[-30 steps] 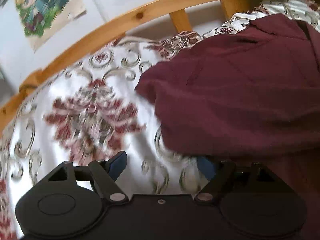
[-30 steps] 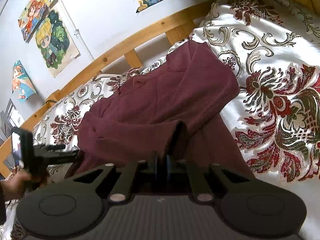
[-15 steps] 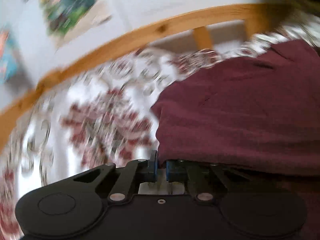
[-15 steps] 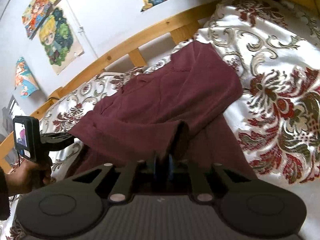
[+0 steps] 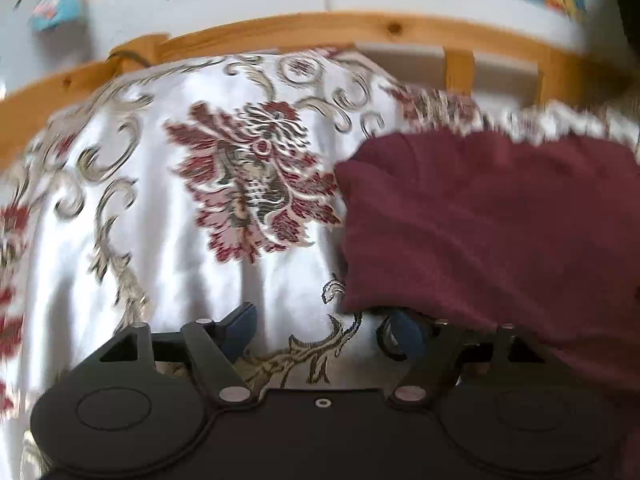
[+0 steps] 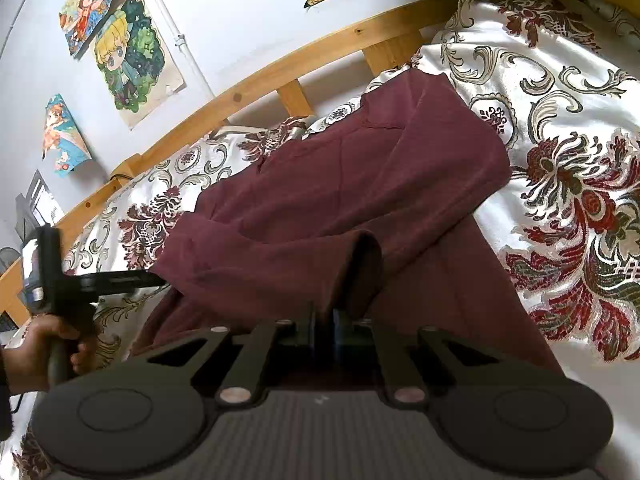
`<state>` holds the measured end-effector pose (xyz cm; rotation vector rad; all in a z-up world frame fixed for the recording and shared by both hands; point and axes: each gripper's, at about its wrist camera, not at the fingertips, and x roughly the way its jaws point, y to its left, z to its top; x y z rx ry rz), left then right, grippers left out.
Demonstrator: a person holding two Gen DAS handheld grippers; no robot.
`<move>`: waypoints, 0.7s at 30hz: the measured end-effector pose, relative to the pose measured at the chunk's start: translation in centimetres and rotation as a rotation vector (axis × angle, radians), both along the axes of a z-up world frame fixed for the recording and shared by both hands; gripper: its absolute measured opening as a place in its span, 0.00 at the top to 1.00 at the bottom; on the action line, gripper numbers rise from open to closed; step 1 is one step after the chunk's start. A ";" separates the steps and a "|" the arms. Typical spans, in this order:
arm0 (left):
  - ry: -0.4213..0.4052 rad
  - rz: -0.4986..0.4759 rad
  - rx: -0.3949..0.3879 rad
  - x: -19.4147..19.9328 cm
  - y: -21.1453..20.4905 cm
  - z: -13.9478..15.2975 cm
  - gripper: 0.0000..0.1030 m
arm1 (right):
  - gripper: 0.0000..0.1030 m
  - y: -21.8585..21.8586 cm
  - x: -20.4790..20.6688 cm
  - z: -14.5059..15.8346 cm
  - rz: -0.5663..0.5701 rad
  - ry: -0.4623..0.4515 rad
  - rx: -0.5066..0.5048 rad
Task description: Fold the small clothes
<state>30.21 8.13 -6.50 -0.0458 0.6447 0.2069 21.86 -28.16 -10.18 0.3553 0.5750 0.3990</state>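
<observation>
A maroon garment lies partly folded on a white floral bedspread. In the left wrist view my left gripper has its jaws opening wide. Only bedspread shows between its fingers, and the garment's lower left corner drapes over the right fingertip. The right wrist view shows this left gripper held by a hand at the garment's left edge. My right gripper is shut on a raised pinch of the maroon fabric at the garment's near side.
A wooden bed rail runs along the bed's far side against a white wall with cartoon posters. Patterned bedspread stretches bare to the garment's right and left.
The left gripper closed on the garment's corner half a second ago and now stands open, rolled and shifted so more bedspread shows. The right gripper kept still, holding its pinch.
</observation>
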 end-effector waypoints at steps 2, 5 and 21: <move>-0.038 0.009 -0.051 -0.6 0.6 0.8 0.19 | 0.81 0.0 0.0 0.0 -0.012 0.007 -0.001; -0.049 -0.008 -0.047 0.6 0.5 1.5 0.19 | 0.71 -0.2 0.1 -0.2 -0.029 0.019 -0.002; 0.073 0.096 0.006 6.5 0.3 -0.7 0.22 | 0.33 1.2 -0.7 1.3 -0.024 -0.035 -0.124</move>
